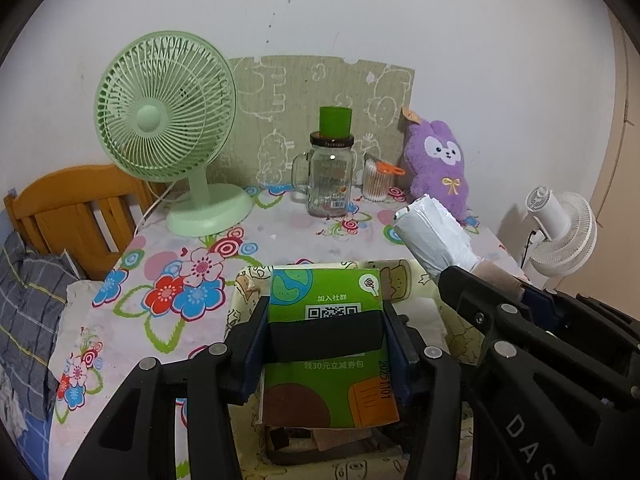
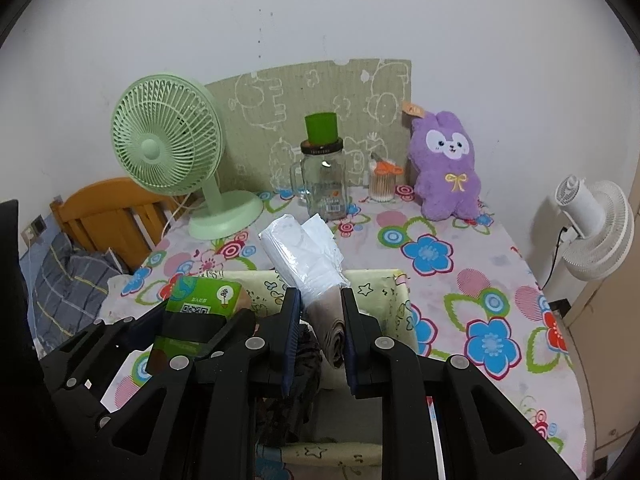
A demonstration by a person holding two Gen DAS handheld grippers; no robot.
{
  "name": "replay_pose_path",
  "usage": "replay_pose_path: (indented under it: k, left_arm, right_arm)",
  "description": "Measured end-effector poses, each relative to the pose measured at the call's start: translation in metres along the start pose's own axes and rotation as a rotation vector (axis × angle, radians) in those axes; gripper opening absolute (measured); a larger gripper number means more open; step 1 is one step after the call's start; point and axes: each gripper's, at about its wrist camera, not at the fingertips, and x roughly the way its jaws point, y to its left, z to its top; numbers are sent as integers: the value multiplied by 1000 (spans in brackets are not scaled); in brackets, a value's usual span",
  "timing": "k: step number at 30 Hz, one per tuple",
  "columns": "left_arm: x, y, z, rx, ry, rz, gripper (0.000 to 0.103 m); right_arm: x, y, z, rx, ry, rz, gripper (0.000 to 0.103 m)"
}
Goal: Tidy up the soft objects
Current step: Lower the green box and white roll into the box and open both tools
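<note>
My left gripper [image 1: 326, 334] is shut on a green packet [image 1: 326, 284] with a QR code and a black band, held over the pale yellow fabric basket [image 1: 248, 276]. The packet also shows in the right wrist view [image 2: 200, 300]. My right gripper [image 2: 320, 316] is shut on a rolled bundle of white plastic and beige cloth [image 2: 308, 252], held over the same basket [image 2: 384, 280]; it also shows in the left wrist view [image 1: 432, 236]. A purple plush rabbit [image 2: 448, 168] sits upright at the back right of the table.
A green desk fan [image 1: 168, 120], a glass jar with a green cup on top [image 1: 330, 176] and a cotton-swab holder [image 1: 376, 180] stand at the back of the flowered tablecloth [image 2: 460, 280]. A wooden chair [image 1: 76, 208] is left, a white fan [image 2: 592, 224] right.
</note>
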Motion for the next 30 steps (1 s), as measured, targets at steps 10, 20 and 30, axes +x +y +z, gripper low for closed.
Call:
replay_pose_path:
  k: [10,20,30]
  left_arm:
    - [15,5,-4,6,56,38,73]
    - [22,13,-7,11,95,70,79]
    - [25,11,-9,23,101,76,82]
  right_arm:
    - [20,1,-4,1,42,55,22]
    - [35,7,-8,3,86,117,22]
    - [43,5,-10,-13,110,83,34]
